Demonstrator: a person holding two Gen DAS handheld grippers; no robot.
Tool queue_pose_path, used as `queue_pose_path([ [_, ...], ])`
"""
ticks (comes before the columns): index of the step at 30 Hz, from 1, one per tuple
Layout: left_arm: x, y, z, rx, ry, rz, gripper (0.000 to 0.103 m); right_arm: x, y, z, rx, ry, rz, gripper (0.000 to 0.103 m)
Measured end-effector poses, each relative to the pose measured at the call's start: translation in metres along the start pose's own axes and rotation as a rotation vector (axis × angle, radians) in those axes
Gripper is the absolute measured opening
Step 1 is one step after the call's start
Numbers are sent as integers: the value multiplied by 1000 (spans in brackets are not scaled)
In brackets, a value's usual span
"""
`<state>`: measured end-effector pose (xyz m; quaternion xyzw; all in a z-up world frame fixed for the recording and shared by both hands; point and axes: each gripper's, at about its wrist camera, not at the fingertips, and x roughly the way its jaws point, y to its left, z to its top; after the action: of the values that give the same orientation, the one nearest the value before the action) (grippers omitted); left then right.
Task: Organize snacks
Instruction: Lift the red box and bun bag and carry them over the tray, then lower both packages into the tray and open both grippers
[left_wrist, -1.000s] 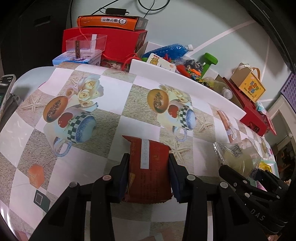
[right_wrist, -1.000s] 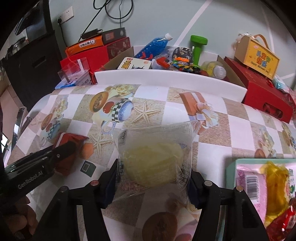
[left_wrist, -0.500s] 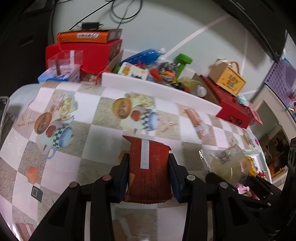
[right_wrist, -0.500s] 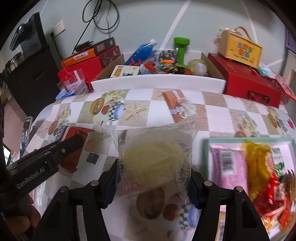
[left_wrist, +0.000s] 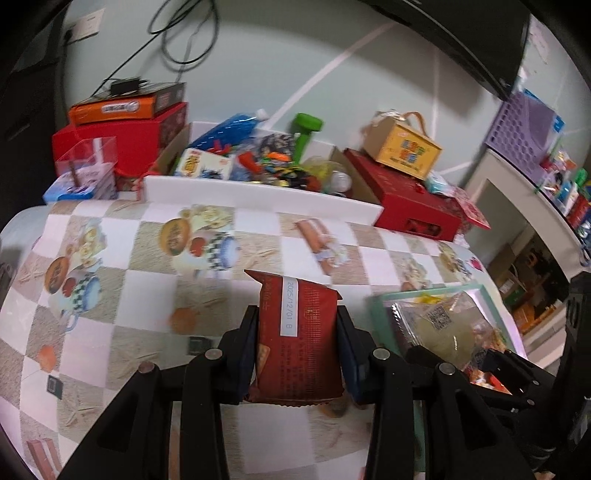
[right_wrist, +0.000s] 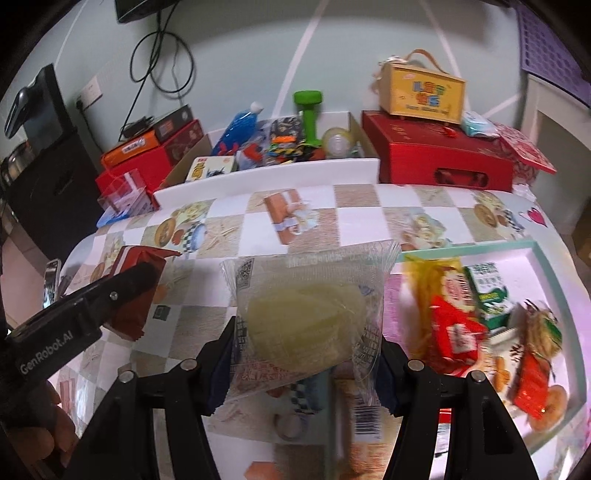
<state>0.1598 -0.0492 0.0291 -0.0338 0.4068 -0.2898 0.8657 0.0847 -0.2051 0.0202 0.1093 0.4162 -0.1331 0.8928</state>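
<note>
Two grippers each carry one snack above the patterned tablecloth (left_wrist: 122, 258). Left gripper (left_wrist: 297, 345): fingers closed against both sides of a dark red snack packet (left_wrist: 299, 339), its white date strip facing the camera, held clear of the cloth. Right gripper (right_wrist: 306, 354): fingers pressed onto a clear packet with a pale yellow cake (right_wrist: 310, 314), held just left of the mint-rimmed tray (right_wrist: 480, 245). Tray contents: a heap of snack packets (right_wrist: 458, 328) in red, yellow and green. Background, along the wall: a white box of assorted items (right_wrist: 266, 173), red boxes, a yellow carton (right_wrist: 424, 92).
</note>
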Motion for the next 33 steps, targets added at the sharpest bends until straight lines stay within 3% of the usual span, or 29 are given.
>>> queue_pose_path([
  [10, 10, -78, -6, 162, 23, -120, 41, -44, -90, 2, 182, -93, -155, 66],
  [19, 32, -124, -21, 243, 83, -173, 41, -61, -172, -14, 373, -102, -270, 66],
  [33, 68, -168, -35, 301, 144, -206, 41, -39, -192, -25, 397, -34, -261, 66],
])
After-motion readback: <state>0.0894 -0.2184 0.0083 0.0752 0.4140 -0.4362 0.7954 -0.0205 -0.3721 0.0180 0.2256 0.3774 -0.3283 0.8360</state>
